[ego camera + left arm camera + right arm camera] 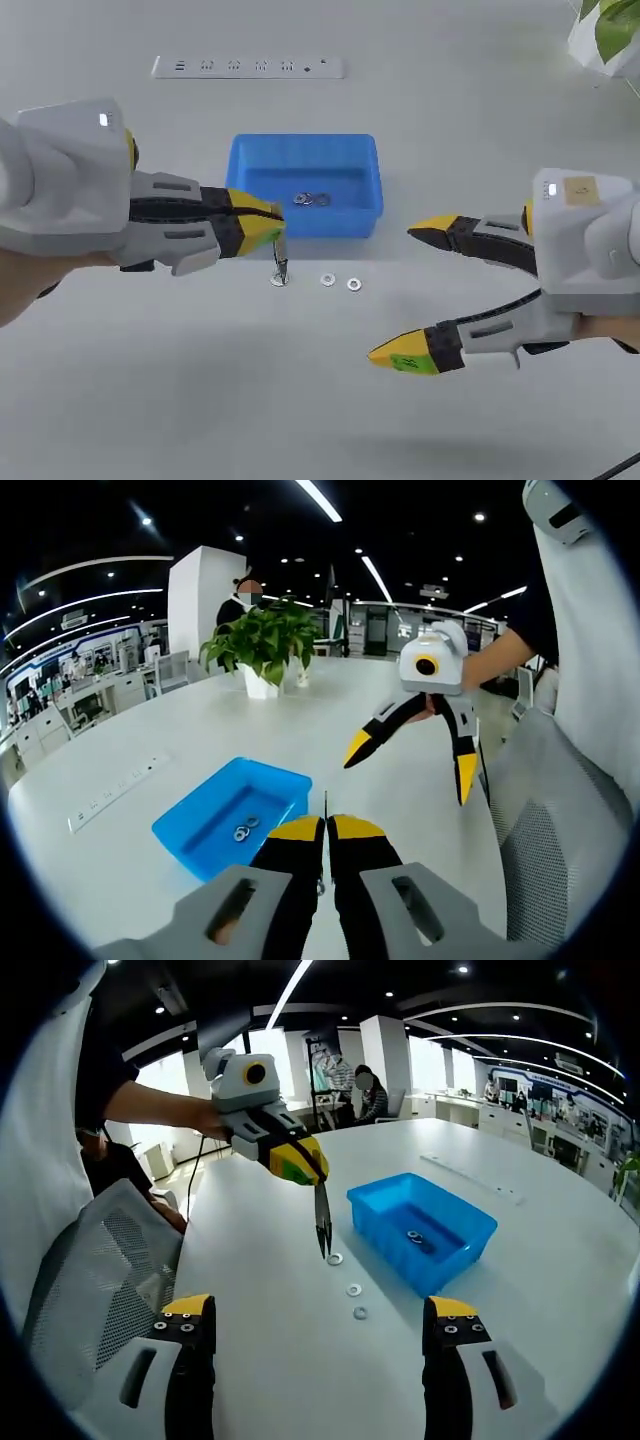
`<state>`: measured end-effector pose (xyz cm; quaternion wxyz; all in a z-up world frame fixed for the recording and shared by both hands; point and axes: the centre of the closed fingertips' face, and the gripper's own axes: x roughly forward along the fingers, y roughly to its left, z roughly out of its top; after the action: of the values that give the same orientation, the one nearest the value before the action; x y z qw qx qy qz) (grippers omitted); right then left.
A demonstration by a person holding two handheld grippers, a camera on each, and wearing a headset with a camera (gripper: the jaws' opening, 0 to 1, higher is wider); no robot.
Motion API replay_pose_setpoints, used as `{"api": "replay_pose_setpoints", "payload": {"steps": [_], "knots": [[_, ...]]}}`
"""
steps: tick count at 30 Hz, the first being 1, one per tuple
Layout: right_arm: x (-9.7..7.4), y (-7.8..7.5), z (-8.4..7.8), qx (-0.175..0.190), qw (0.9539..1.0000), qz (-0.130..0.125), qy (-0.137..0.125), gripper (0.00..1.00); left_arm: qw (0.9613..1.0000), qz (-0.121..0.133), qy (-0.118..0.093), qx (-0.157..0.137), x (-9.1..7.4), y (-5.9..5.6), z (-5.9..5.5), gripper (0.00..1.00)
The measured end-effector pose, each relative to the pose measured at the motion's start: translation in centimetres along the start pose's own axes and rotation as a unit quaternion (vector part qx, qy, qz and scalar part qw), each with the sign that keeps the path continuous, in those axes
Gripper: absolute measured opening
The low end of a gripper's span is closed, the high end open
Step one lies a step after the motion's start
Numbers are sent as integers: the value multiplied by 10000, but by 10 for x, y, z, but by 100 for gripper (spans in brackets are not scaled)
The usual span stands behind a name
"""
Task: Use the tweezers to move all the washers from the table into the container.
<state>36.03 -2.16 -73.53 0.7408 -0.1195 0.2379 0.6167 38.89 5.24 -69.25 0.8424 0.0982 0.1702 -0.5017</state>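
My left gripper (272,222) is shut on the metal tweezers (281,262), which point straight down. Their tips reach the table at the leftmost washer (279,279); I cannot tell whether they pinch it. Two more washers (328,280) (354,285) lie to its right. Behind them stands the blue container (305,142), which holds a few washers (312,200). My right gripper (392,292) hovers open and empty, right of the loose washers. The right gripper view has the tweezers (322,1220), the three table washers (354,1289) and the container (385,1235).
A white power strip (248,67) lies at the back of the table. A potted plant (605,35) stands at the far right corner. A grey mesh chair (110,1260) sits off the table's edge.
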Motion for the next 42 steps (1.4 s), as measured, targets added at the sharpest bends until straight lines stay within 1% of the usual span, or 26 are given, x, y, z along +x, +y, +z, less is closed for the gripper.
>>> {"api": "replay_pose_setpoints", "payload": {"steps": [5, 10, 16, 21, 25, 28, 30, 34, 36, 39, 42], "knots": [[1, 5, -6, 19, 9999, 99, 97, 85, 10000, 5, 41, 57, 2, 1, -4, 6], [1, 7, -8, 56, 9998, 127, 133, 85, 10000, 41, 10, -4, 2, 5, -8, 6], [-1, 7, -9, 74, 9998, 129, 167, 85, 9999, 51, -64, -113, 1, 8, -11, 6], [0, 6, -9, 94, 9997, 134, 185, 84, 9998, 4, -89, -160, 0, 5, -13, 6], [2, 7, -8, 90, 9996, 167, 199, 84, 9997, 4, -136, -218, 0, 6, -12, 6], [4, 9, -8, 82, 9996, 198, 200, 84, 9996, -112, -129, -203, 0, 1, -13, 6], [5, 11, -7, 60, 9995, 227, 196, 83, 9997, -126, -126, -190, -1, 0, -13, 6], [14, 11, -1, -2, 9993, 337, 180, 81, 9995, -164, -131, -240, -4, 1, -14, 6], [19, 10, 3, -30, 9991, 390, 163, 79, 9995, -210, -106, -222, -4, -1, -15, 6], [33, 7, 10, -181, 9983, 526, 181, 77, 9994, -265, -73, -206, -5, -3, -16, 6], [46, 6, 19, -266, 9973, 671, 152, 75, 9993, -272, -63, -233, -7, -2, -17, 6]]}}
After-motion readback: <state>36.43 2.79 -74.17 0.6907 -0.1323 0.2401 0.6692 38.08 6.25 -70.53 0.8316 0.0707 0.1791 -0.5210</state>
